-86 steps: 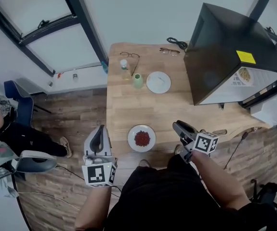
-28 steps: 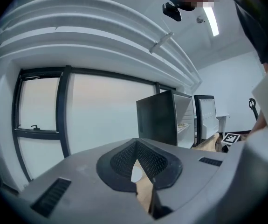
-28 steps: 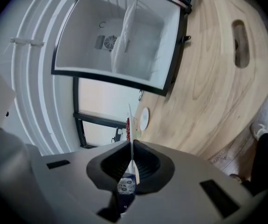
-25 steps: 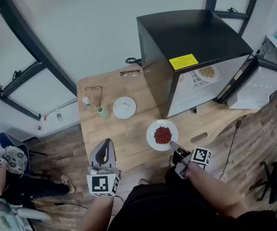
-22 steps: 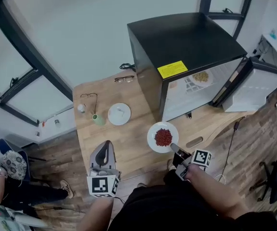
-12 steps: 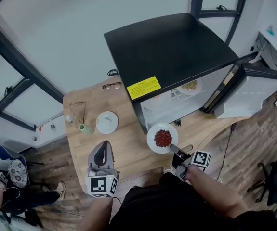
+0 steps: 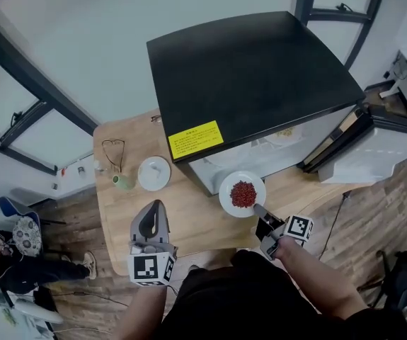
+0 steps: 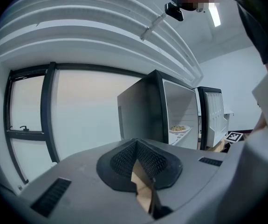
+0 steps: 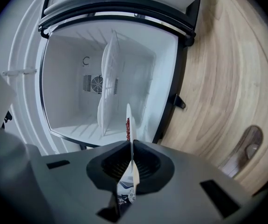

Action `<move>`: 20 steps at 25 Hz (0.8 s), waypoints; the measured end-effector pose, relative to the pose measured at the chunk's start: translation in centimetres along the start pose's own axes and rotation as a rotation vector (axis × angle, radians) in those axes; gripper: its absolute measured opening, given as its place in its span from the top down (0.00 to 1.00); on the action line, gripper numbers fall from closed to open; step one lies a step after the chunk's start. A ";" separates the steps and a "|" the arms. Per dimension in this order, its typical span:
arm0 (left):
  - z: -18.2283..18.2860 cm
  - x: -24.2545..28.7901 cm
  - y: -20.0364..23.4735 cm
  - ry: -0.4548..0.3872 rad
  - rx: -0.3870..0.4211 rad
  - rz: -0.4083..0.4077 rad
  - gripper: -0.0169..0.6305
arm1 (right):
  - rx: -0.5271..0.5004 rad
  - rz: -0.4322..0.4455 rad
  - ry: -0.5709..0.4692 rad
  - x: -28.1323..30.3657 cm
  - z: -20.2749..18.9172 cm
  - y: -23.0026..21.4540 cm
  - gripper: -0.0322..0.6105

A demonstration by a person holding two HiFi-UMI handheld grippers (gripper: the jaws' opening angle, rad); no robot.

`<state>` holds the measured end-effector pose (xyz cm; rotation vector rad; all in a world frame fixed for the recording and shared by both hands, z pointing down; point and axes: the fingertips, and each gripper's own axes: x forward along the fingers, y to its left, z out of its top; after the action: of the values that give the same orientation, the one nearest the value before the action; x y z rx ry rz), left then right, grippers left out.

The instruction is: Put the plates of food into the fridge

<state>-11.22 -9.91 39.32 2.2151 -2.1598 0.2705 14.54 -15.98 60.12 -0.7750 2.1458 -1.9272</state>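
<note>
A white plate of red food [image 7: 242, 193] hangs level just in front of the open black fridge [image 7: 253, 76], and my right gripper [image 7: 258, 208] is shut on its near rim. In the right gripper view the plate [image 9: 128, 125] shows edge-on between the jaws of that gripper [image 9: 130, 164], facing the white fridge interior [image 9: 68, 78] and its wire shelf [image 9: 109, 73]. Another plate of food [image 7: 284, 132] sits on the fridge shelf. My left gripper [image 7: 153, 210] is over the table's near edge, shut and holding nothing; its own view shows its jaws [image 8: 136, 160] shut.
The fridge door [image 7: 380, 147] stands open to the right. On the wooden table [image 7: 125, 218] are a white plate [image 7: 153, 173], a green cup [image 7: 122, 183] and glasses [image 7: 112, 151]. A person sits on the floor at far left [image 7: 5, 261].
The right gripper has carried the plate of red food from the table's middle up to the fridge opening. The left gripper has stayed low and shut at my left.
</note>
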 end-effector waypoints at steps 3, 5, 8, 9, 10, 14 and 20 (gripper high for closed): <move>-0.2 0.2 -0.6 0.013 0.005 0.016 0.97 | -0.013 0.006 0.018 0.5 0.8 -0.1 0.90; -0.3 0.4 -0.7 0.022 0.003 0.028 0.97 | -0.024 0.015 0.030 0.9 1.4 -0.1 0.90; -0.4 0.7 -0.8 0.032 0.005 0.043 0.97 | -0.018 0.037 0.045 1.7 2.0 0.2 0.90; -0.5 0.7 -0.8 0.034 0.005 0.049 0.97 | -0.024 0.031 0.051 1.9 2.1 0.1 0.90; -0.7 0.8 -0.9 0.038 0.004 0.055 0.97 | -0.037 0.011 0.057 2.1 2.4 -0.2 0.90; -1.7 1.1 -1.2 0.054 -0.003 0.065 0.97 | -0.019 -0.015 0.061 3.2 3.4 -1.0 0.90; -2.8 -0.1 -0.3 0.087 -0.016 0.111 0.97 | -0.009 -0.028 0.060 5.1 5.1 -2.0 0.90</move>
<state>-11.16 -9.40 42.07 2.0378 -2.2342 0.3449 12.99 -22.91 62.35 -0.7621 2.1905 -1.9803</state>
